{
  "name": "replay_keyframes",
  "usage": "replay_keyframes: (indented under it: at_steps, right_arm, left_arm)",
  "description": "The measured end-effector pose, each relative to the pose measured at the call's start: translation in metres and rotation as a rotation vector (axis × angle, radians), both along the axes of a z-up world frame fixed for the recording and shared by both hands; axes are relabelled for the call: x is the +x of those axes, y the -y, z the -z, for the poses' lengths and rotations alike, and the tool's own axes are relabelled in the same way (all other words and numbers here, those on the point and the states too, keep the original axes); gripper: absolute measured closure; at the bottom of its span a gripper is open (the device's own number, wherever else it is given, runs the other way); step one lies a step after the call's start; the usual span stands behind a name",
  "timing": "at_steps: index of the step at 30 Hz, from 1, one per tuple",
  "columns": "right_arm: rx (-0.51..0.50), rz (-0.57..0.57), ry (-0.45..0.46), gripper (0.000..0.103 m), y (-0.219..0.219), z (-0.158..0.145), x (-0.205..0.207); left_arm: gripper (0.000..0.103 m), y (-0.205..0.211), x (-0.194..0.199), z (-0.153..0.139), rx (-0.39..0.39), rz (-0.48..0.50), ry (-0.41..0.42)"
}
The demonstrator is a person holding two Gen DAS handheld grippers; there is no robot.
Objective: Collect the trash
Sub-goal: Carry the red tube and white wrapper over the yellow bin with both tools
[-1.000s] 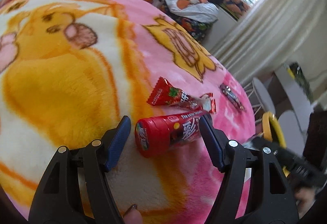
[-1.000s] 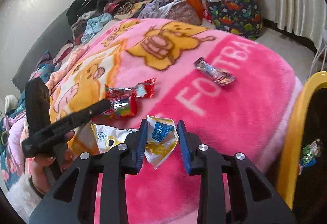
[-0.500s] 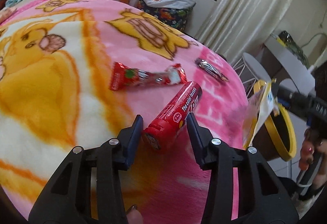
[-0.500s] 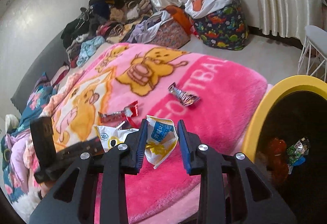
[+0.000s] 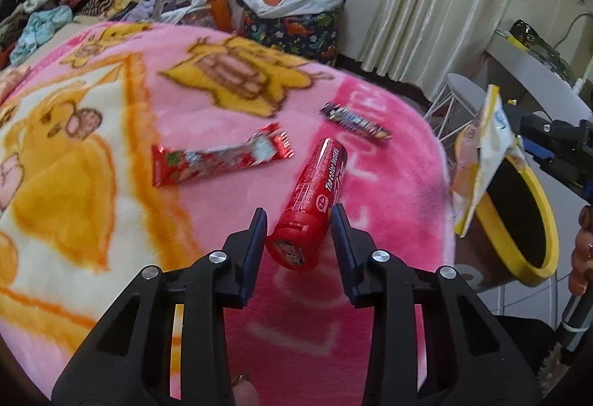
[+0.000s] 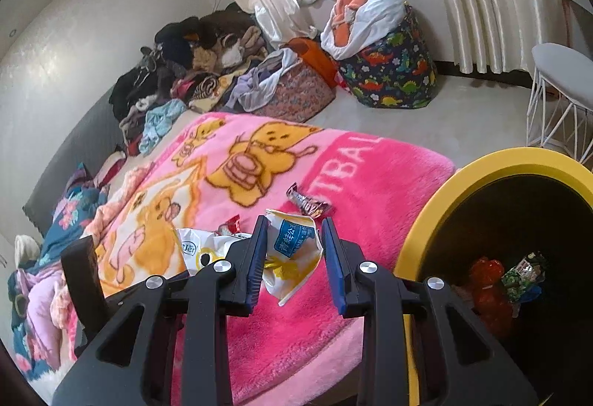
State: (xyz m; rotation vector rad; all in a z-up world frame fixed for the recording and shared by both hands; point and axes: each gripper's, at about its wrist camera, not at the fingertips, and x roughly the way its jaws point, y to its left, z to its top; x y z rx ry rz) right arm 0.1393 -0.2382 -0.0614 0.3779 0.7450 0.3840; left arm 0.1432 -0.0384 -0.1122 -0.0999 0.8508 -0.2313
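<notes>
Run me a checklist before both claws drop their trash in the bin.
1. Left claw grips the red tube: ok; its jaws have just been closing and the tube is lifted.
2. Right claw holds the white and yellow wrapper: ok.
3. Yellow-rimmed bin open, with room: ok.
4. Wrapper over the bin opening: not ok in the right wrist view.
5. Bed cleared: not ok, red wrapper and dark wrapper remain.

On the red tube (image 5: 315, 198) I can read "The color tastes". My pink blanket (image 6: 370, 191) shows the letters "TBAL". The white and yellow wrapper (image 6: 289, 254) reads "Jer", plus Chinese characters on its blue label.
</notes>
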Motion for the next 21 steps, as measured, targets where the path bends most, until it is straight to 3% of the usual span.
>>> replay_keyframes:
  at_steps: [21]
  right_arm:
    - [0.1, 0.235, 0.052, 0.075, 0.105, -0.008, -0.019]
  left_arm:
    - [0.076, 0.076, 0.008, -0.052, -0.057, 0.101, 0.094]
